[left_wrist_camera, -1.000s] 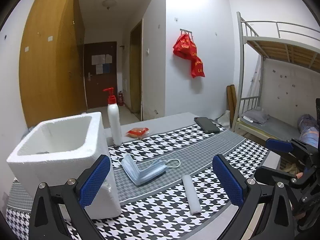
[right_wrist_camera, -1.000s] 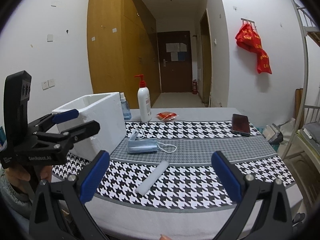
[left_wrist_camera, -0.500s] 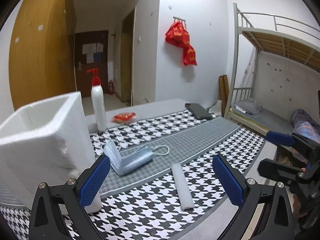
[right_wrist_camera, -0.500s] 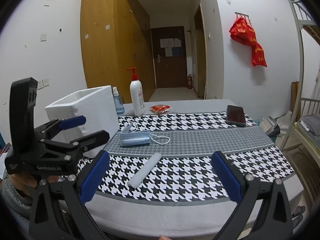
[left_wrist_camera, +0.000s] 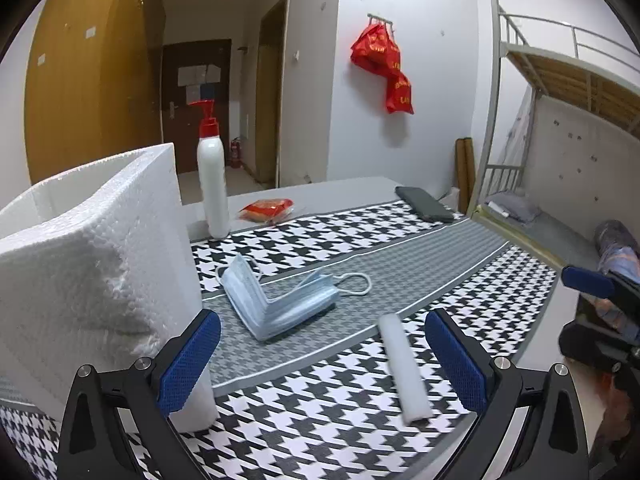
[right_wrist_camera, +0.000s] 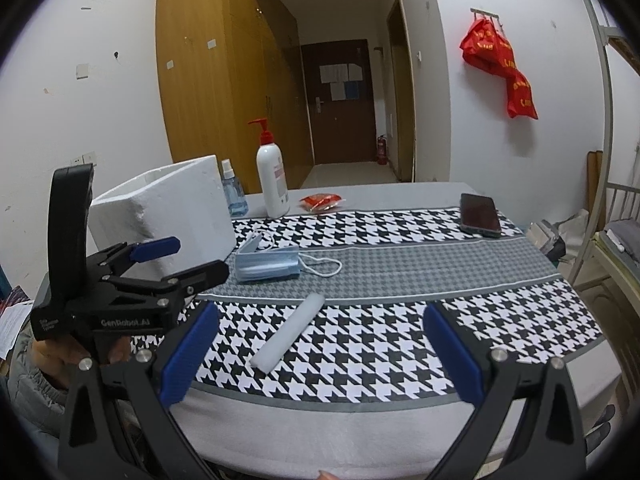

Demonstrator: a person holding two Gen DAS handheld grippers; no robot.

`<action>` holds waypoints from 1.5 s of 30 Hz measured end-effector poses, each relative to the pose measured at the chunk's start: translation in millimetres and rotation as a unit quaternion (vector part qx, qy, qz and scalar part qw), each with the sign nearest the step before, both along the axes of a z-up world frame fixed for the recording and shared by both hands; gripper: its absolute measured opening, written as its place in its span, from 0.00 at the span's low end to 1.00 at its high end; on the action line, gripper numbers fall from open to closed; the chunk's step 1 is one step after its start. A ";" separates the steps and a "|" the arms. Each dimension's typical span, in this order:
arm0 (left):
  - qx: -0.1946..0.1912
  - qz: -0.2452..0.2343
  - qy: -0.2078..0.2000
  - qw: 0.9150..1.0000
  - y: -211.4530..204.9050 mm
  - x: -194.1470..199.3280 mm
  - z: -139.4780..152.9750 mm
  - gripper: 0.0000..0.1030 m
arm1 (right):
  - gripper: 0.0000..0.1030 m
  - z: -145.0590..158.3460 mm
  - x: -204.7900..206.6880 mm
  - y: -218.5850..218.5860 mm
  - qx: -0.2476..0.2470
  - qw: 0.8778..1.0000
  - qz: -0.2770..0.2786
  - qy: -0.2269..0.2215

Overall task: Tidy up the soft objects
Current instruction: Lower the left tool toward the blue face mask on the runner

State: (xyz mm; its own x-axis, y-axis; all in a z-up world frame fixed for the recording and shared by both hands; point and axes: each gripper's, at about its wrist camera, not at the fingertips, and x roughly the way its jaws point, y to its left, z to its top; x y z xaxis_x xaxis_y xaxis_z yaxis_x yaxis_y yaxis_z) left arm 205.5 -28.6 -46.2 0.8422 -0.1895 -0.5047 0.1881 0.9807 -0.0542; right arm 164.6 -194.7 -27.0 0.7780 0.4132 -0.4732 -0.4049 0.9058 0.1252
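A folded stack of blue face masks lies on the grey band of the houndstooth cloth, just right of the white foam box. A white foam stick lies nearer the table's front edge. My left gripper is open and low over the cloth, with the masks ahead of it and the stick close to its right finger. In the right wrist view the masks, stick and box lie beyond my open right gripper, which hangs over the table's front edge. The left gripper shows at the left, beside the box.
A red-capped pump bottle, a small blue spray bottle and a red packet stand at the back of the table. A dark phone lies at the back right. A bunk bed stands to the right.
My left gripper has dropped lower and moved in toward the masks, so the box rim now stands above the camera. The right gripper has edged closer to the table.
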 end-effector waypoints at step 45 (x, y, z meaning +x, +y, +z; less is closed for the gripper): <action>0.023 0.009 0.072 0.997 -1.9 64.9 -17.1 0.87 | 1.00 -30.2 36.0 8.3 0.013 0.998 0.021 0.059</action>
State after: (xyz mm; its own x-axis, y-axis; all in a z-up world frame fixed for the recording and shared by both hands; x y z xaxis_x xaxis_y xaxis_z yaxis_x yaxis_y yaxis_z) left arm 270.4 -30.5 -63.3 0.7632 -0.1489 -0.6288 0.1640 0.9859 -0.0344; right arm 200.5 -186.4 -57.2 0.6998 0.4571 -0.5489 -0.4232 0.8844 0.1969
